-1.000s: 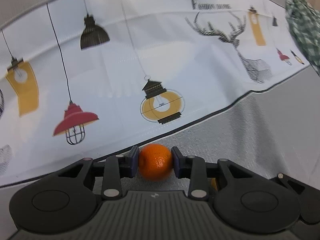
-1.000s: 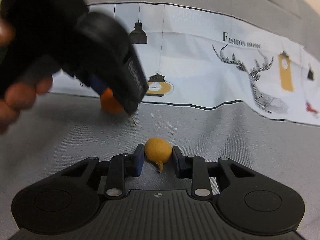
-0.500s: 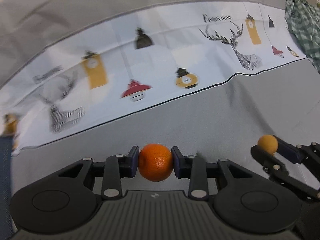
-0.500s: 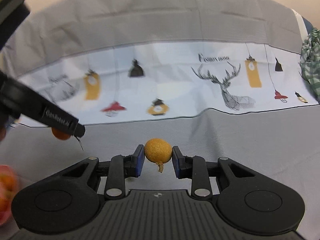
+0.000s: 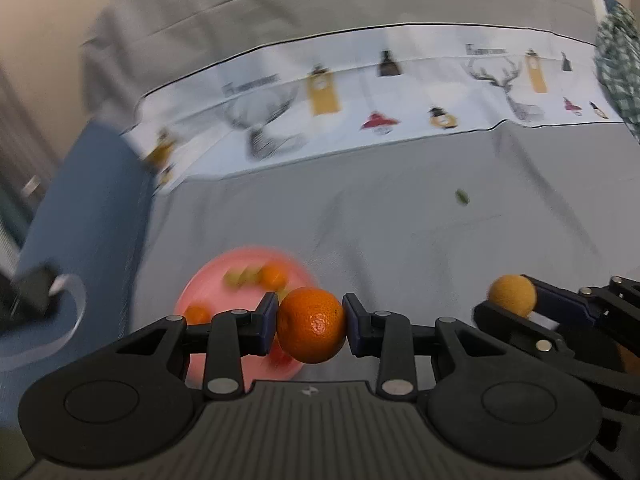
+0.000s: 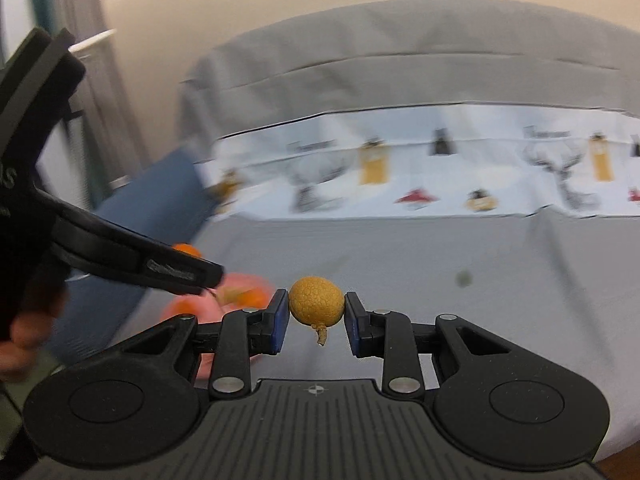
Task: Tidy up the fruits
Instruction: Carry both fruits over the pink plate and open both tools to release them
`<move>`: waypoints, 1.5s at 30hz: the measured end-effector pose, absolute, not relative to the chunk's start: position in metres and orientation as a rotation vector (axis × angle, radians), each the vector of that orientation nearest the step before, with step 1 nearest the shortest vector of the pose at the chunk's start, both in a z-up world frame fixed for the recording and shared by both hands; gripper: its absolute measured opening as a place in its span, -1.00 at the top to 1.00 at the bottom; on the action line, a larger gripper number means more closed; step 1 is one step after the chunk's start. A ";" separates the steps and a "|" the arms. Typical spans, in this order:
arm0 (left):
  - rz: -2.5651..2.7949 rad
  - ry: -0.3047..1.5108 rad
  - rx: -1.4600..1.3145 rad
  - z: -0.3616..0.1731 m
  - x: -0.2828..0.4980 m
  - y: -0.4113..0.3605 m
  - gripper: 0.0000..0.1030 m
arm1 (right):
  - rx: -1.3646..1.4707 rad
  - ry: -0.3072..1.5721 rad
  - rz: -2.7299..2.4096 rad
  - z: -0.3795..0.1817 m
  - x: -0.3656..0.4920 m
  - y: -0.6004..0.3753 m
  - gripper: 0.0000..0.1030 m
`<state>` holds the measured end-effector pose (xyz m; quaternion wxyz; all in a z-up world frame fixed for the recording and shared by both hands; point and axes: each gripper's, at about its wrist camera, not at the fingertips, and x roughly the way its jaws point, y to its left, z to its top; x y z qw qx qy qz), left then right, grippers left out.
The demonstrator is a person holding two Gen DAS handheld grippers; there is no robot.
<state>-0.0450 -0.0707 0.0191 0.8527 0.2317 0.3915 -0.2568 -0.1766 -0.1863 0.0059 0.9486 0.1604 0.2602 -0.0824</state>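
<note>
My left gripper [image 5: 311,330] is shut on an orange [image 5: 311,330] and holds it above the near right rim of a pink plate [image 5: 208,288]. The plate holds several small orange and green fruits. My right gripper [image 6: 317,306] is shut on a small rough yellow-brown fruit [image 6: 317,306] with a short stem. It also shows at the right of the left wrist view [image 5: 512,296], level with the left gripper. The plate shows blurred in the right wrist view [image 6: 240,284], left of the right gripper and partly behind the left gripper [image 6: 120,256].
A grey cloth [image 5: 400,232] covers the table, with a white printed cloth [image 5: 400,120] across the back. A small green piece [image 5: 462,197] lies on the grey cloth to the right. A blue chair [image 5: 88,200] stands left of the table. A checked cloth [image 5: 620,60] is far right.
Both grippers have swung left and pulled back while holding their fruits. The pink plate has come into view under the left gripper. The printed cloth now lies farther off.
</note>
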 end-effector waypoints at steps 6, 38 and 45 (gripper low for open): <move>-0.427 0.866 0.400 0.024 -0.073 0.025 0.25 | 0.246 0.540 -0.027 0.022 -0.187 -0.118 0.40; -0.394 0.839 0.260 0.023 -0.103 0.112 0.25 | 0.091 0.561 -0.071 0.034 -0.213 -0.057 0.40; -0.392 0.842 0.258 0.021 -0.103 0.112 0.25 | 0.091 0.568 -0.072 0.033 -0.210 -0.056 0.40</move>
